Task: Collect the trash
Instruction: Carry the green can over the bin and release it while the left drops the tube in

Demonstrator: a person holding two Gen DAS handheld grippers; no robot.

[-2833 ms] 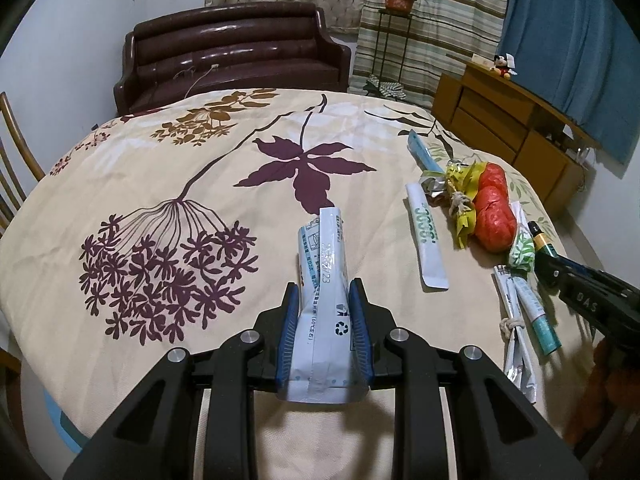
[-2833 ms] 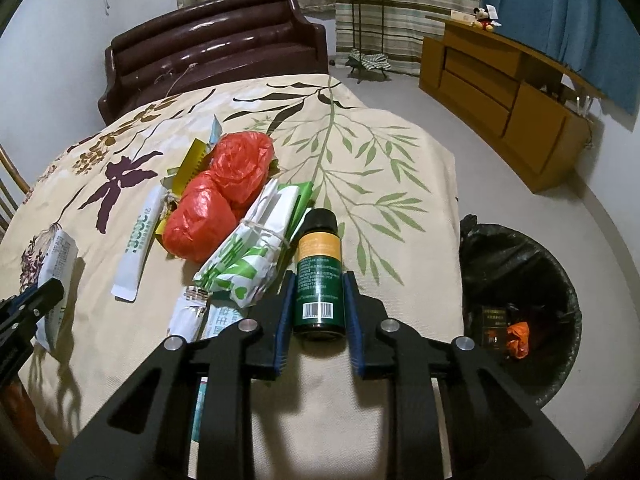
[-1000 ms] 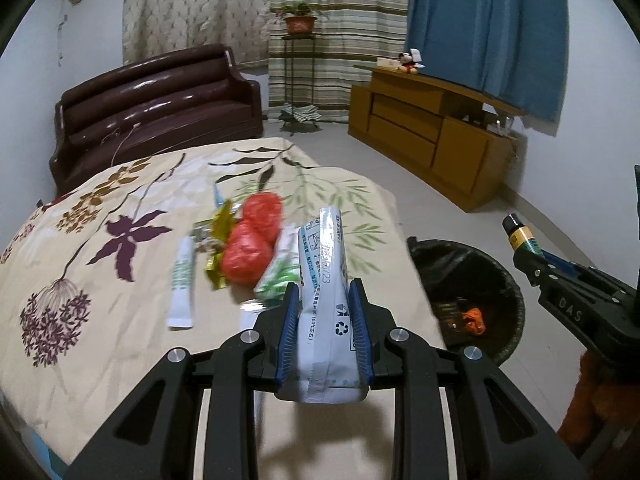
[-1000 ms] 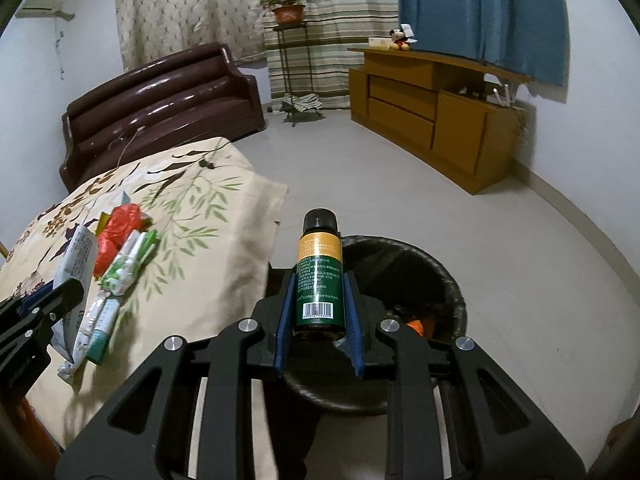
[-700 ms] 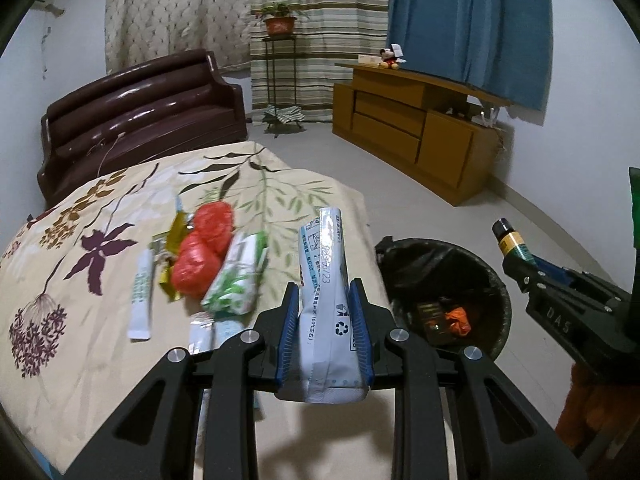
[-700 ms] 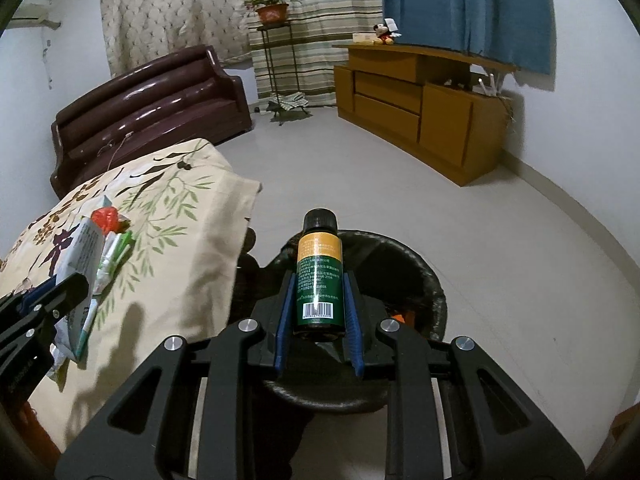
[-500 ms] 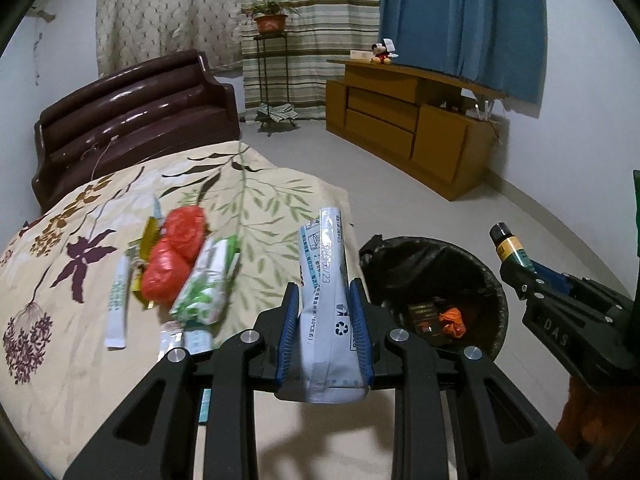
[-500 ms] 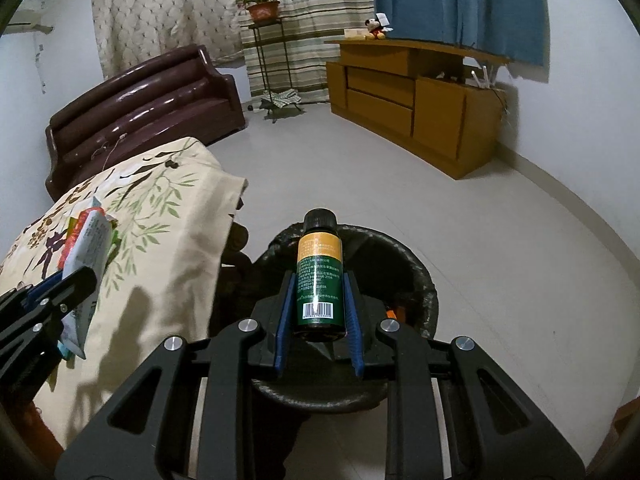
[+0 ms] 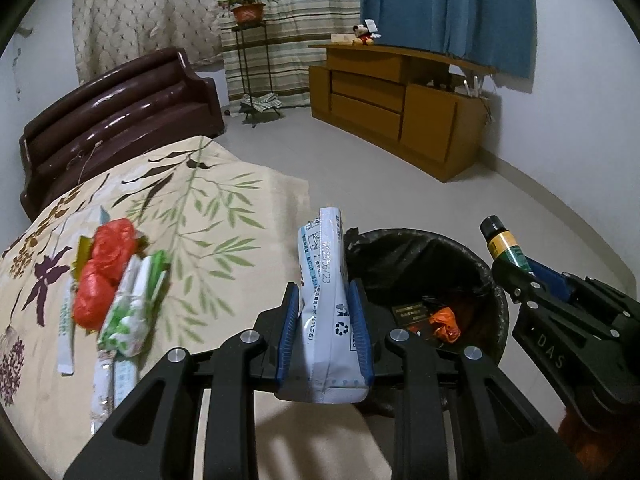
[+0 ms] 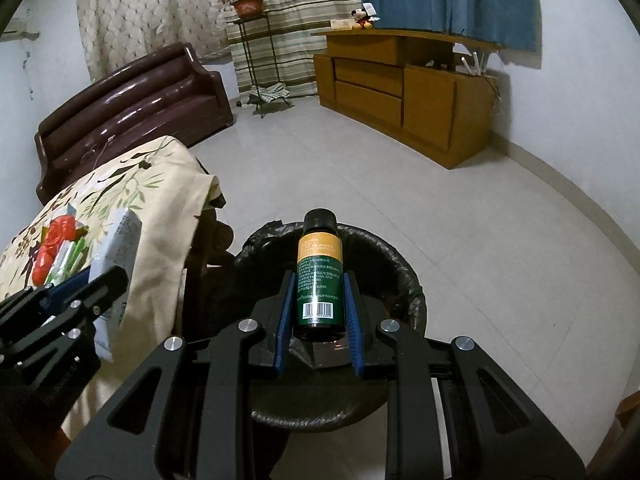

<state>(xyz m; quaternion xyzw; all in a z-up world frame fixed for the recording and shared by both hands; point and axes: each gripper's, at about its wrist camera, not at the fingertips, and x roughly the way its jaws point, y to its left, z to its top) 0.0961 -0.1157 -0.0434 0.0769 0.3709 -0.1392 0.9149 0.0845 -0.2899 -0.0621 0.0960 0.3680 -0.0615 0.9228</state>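
Left gripper (image 9: 325, 330) is clamped on a white pouch (image 9: 326, 300), long axis running straight out along the fingers, far end pointing up and away toward the bin (image 9: 486, 276). You can read "/23" from a date stamp plus a recycling symbol on it; the rest is too small. Right gripper (image 10: 319, 320) is squeezed tight on a green bottle (image 10: 319, 280), cap pointing forward and away, barcode at the near end, orange band under the black cap; the label text isn't readable. The right view has the bottle hanging right over the bin's mouth but hides what's inside; the left view shows a dark box (image 9: 412, 314) and an orange scrap (image 9: 444, 320) in there, and catches "DAS" printed on the right gripper's side. Left view also shows what's on the counter (image 9: 224, 216) with the leaf-print cloth: red bags (image 9: 104, 268), a green-white wrapper (image 9: 134, 304), a white sachet (image 9: 66, 332), all well to the left of the bin. Further back there's a brown sofa (image 10: 132, 112), a wooden cabinet (image 10: 404, 92), and a potted plant (image 10: 248, 2) on a stand by the striped curtain.
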